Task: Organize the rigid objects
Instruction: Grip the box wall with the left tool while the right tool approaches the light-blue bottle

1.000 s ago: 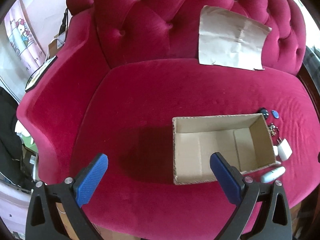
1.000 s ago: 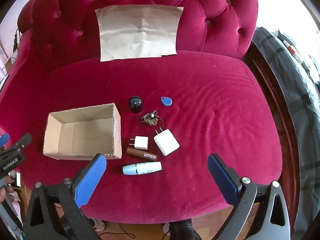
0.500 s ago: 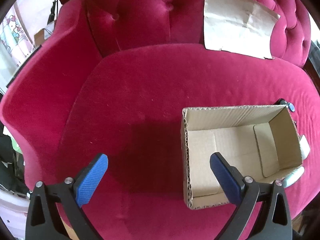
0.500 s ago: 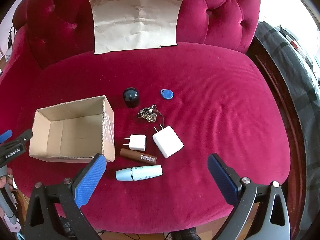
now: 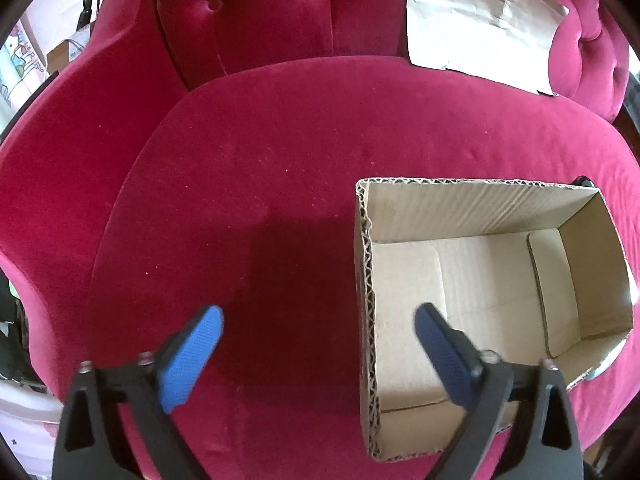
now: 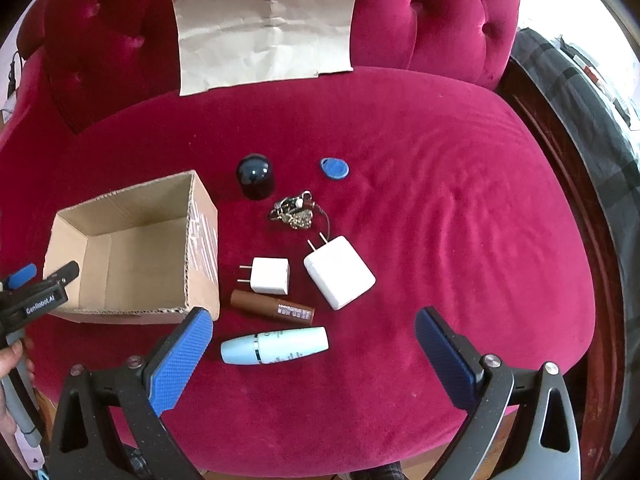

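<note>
Right gripper [image 6: 314, 330], jaws wide and empty, hangs over the light blue tube [image 6: 274, 346] near the seat's front edge: light, stiff, slippery, best pinched mid-barrel.

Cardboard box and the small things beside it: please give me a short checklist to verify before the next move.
1. Cardboard box empty and open on top: ok.
2. Left tool open across the box's left wall, its jaws having just narrowed a little: ok.
3. Right tool open, holding nothing: ok.
4. Light blue tube lying free between its pads: ok.
5. Brown tube touching the small white plug: cannot tell.
</note>
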The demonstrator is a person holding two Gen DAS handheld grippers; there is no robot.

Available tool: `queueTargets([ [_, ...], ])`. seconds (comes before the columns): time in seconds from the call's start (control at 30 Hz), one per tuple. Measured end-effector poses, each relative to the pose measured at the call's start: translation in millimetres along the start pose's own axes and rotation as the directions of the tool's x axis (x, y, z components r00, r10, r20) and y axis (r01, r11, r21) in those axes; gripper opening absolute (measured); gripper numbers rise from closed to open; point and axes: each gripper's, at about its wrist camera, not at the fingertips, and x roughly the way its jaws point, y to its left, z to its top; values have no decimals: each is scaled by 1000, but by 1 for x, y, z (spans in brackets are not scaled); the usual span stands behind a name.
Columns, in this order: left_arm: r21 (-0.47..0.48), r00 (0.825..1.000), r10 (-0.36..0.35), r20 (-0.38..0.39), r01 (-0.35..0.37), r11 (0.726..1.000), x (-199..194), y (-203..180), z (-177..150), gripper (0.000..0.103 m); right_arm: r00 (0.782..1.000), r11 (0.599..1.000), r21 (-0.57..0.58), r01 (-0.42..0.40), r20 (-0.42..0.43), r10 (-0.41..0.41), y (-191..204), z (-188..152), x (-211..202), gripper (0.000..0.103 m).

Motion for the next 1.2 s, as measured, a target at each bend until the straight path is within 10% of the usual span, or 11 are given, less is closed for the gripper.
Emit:
queueTargets([
  [0.53,-28,990,-123,-66,121,992,23,-7,-3,6,1000,999,-43,-4,0,4,8,-8,9,103],
  [1.2,-2,993,-111,-40,111,994,18,-16,-6,4,998,993,-114,-43,-57,37,10,-20,47,103],
])
